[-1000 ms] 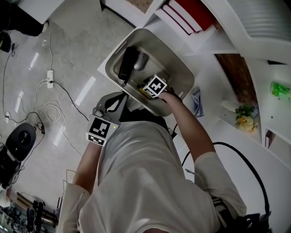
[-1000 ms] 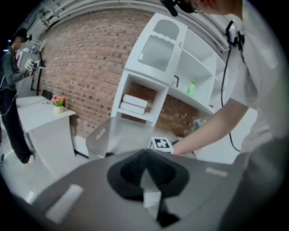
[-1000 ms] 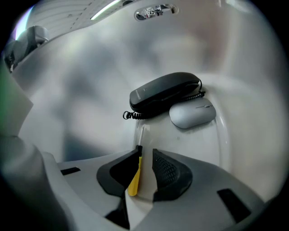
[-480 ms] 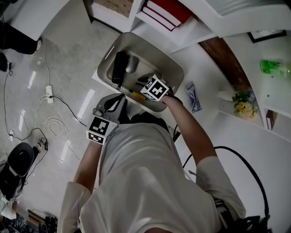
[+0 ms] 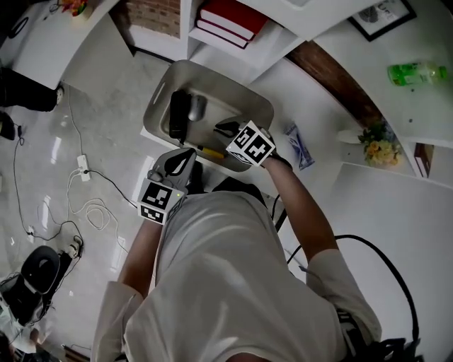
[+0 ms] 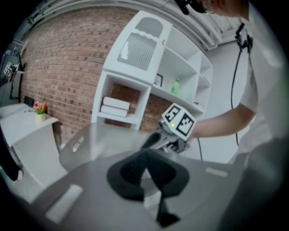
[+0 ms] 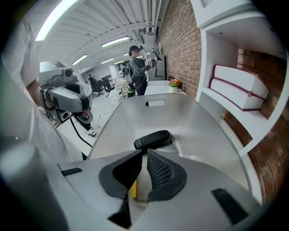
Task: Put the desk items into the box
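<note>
A grey box (image 5: 159, 99) stands on the white desk and holds a long black item (image 5: 178, 113), a grey item (image 5: 197, 106) and a yellow item (image 5: 211, 150). My right gripper (image 5: 225, 129) hovers over the box's near side. Its jaws have just been closing and stand a narrow slit apart with nothing between them. In the right gripper view the gripper (image 7: 143, 155) looks down on the black item (image 7: 152, 139) and the yellow item (image 7: 133, 188). My left gripper (image 5: 180, 157) is at the box's near rim, shut and empty (image 6: 145, 158).
White shelves with red-and-white books (image 5: 226, 20) rise just behind the box. A small packet (image 5: 297, 148), a flower pot (image 5: 382, 152) and a green bottle (image 5: 417, 71) are to the right. Cables and a power strip (image 5: 83, 168) lie on the floor at left.
My right gripper has risen out of the box and its jaws have drawn closer together. The left gripper has edged toward the box rim.
</note>
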Tool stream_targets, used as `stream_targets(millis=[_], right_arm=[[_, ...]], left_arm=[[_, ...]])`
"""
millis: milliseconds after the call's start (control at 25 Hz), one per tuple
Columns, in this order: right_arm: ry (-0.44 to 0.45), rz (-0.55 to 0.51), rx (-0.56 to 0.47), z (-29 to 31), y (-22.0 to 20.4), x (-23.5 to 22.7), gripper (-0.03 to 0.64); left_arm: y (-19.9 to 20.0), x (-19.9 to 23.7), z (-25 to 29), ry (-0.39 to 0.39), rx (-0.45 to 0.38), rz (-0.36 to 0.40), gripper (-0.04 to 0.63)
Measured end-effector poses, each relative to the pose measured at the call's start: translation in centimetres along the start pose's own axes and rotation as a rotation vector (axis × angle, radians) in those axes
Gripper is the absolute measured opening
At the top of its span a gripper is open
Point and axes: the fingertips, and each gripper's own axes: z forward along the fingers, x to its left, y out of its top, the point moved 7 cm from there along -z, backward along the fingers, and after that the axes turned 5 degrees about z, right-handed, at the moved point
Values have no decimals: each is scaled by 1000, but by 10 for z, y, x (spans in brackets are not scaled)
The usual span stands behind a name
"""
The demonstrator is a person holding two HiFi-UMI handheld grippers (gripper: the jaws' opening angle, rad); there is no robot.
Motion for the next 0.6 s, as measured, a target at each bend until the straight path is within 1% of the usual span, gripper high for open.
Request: stream_targets(millis=[200,440,600], right_arm=[[-35,41,-80,-31,-3,3,17],[-14,133,-183,-65,-20,12,2],[-22,200,-274,-82,-28,15,2]], left_arm=[[0,-4,3,-18,7,6,3],[3,-8,10,-51,7,2,3],[6,-10,18,-83,11,25,3]])
